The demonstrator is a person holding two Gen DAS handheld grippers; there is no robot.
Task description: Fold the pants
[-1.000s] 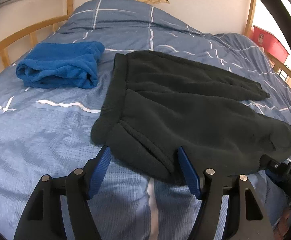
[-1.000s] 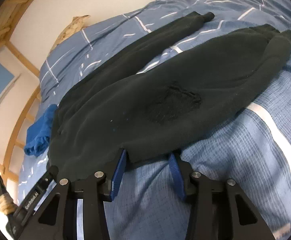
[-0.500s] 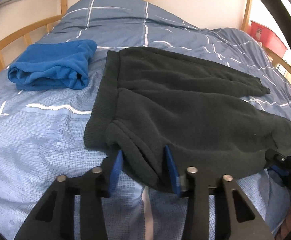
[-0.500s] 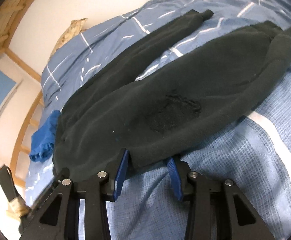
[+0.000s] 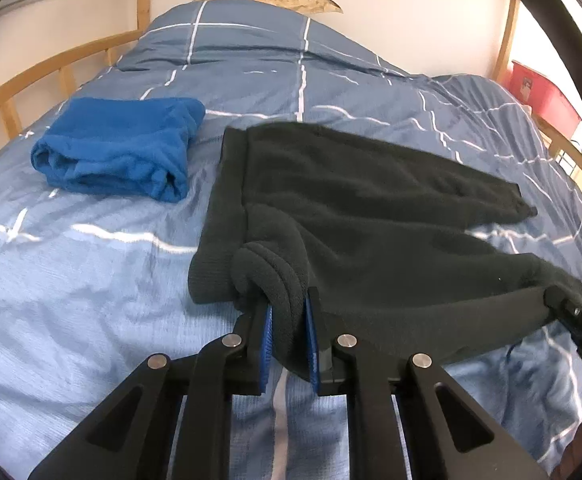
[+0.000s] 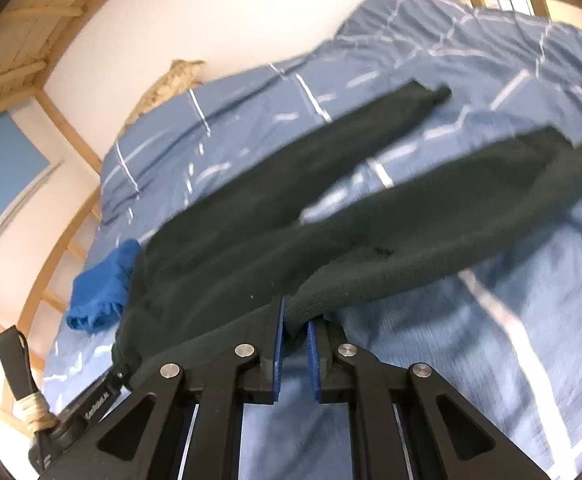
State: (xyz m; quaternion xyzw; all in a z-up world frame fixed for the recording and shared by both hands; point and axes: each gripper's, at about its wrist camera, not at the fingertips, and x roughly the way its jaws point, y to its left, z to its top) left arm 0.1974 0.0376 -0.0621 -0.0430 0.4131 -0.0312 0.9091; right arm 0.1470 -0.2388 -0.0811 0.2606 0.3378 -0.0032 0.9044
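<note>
Left wrist view shows dark pants (image 5: 371,216) spread on the blue bedcover (image 5: 71,280), near edge pinched in the left gripper (image 5: 287,328). Further along that edge, the right gripper (image 6: 293,328) clamps the fabric too. Folded blue fleece (image 5: 119,148) lies beside the waistband.

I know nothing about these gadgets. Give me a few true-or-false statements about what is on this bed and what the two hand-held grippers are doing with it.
1. The left hand-held gripper is shut on the dark pants near the waistband. True.
2. The right hand-held gripper is open and clear of the pants. False: it is shut on the edge of one leg.
3. The blue garment lies spread out flat. False: it is folded into a bundle beside the pants' waistband.
4. The pants lie on a blue duvet with white lines. True.
5. The two pant legs are stacked. False: they lie apart, with duvet showing between them.
</note>
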